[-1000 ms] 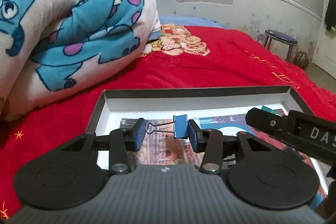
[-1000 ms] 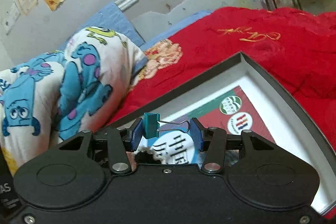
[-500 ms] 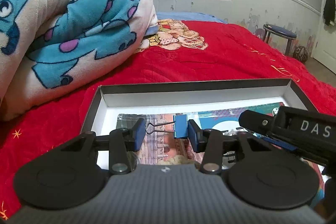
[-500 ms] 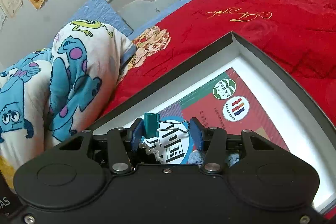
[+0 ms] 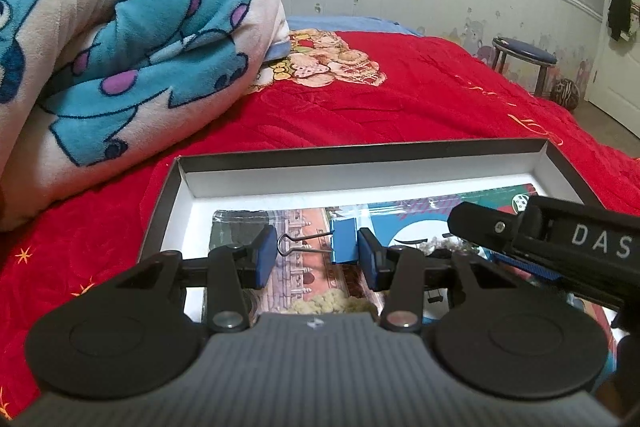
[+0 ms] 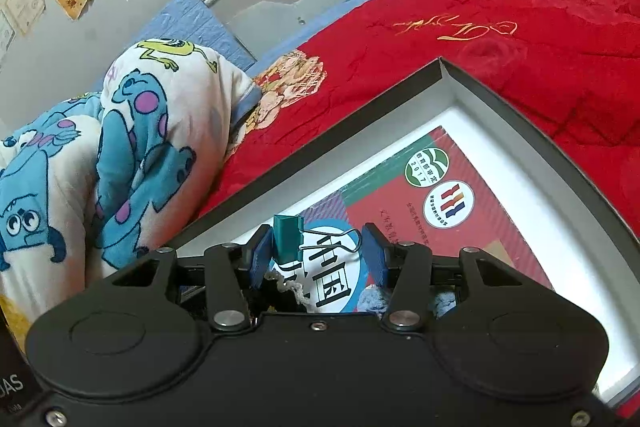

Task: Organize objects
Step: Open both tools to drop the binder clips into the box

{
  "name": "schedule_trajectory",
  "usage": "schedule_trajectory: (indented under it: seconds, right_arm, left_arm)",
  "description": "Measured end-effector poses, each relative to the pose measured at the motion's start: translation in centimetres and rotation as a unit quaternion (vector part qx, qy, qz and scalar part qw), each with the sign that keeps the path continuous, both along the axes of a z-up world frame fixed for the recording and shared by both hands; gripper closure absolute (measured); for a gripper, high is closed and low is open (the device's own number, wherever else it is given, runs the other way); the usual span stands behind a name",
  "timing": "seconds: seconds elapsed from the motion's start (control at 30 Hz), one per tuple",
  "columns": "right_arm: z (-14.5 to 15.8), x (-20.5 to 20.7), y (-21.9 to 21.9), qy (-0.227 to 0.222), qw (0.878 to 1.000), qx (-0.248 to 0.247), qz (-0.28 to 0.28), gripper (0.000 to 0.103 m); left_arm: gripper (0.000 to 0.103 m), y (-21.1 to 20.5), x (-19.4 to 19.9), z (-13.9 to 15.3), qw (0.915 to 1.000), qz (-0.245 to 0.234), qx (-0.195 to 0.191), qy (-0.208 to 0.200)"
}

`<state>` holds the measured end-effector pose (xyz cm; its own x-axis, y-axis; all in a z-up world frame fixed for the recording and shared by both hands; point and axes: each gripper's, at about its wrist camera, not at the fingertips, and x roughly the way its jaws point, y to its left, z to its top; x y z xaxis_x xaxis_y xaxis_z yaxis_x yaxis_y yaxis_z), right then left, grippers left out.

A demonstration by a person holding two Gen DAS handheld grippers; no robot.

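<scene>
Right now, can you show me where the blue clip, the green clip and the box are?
blue clip (image 5: pixel 344 241), left wrist view, on its blue body.
green clip (image 6: pixel 286 237), right wrist view, on its green body.
box (image 5: pixel 360 151), left wrist view, on its far dark rim.

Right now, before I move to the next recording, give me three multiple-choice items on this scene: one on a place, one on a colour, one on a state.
1. Where does the printed red and blue book lie?
A. on the round stool
B. inside the shallow dark box with white lining
C. under the cartoon fleece blanket

2. What colour is the small metal binder clip in the right gripper?
A. teal green
B. yellow
C. black

3. How does the left gripper stand?
A. wide open and empty
B. shut on a pen
C. shut on a small blue binder clip

Answers: 1 B, the box walls frame the book; 2 A, its body shows teal against the pad; 3 C, the clip spans both blue pads.
</scene>
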<state>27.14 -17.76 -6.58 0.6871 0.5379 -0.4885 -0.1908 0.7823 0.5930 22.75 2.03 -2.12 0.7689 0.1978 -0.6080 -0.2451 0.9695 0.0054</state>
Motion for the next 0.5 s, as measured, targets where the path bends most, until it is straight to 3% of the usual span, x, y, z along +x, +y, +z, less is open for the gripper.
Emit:
schedule_trajectory:
  seconds: [0.27,0.33,0.5]
  right_arm:
    - [-0.05,-0.20,-0.03,-0.004,1.000,-0.003,-0.003,0.055]
    - [-0.05,-0.19,-0.08,-0.004,1.000,-0.002,-0.002,0.055]
    - [-0.36,-0.15,-0.39,-0.004,1.000,0.015,0.006,0.055]
  left_arm:
    - [0.050,0.18,0.23,-0.22,0.9997,-0.017,-0.012,0.009]
    - [0.041,0.20,0.27,-0.18,0.9996,-0.020,-0.016,0.010]
    - [0.035,0.15,0.03,0.15,0.9998,-0.017,-0.013,0.000]
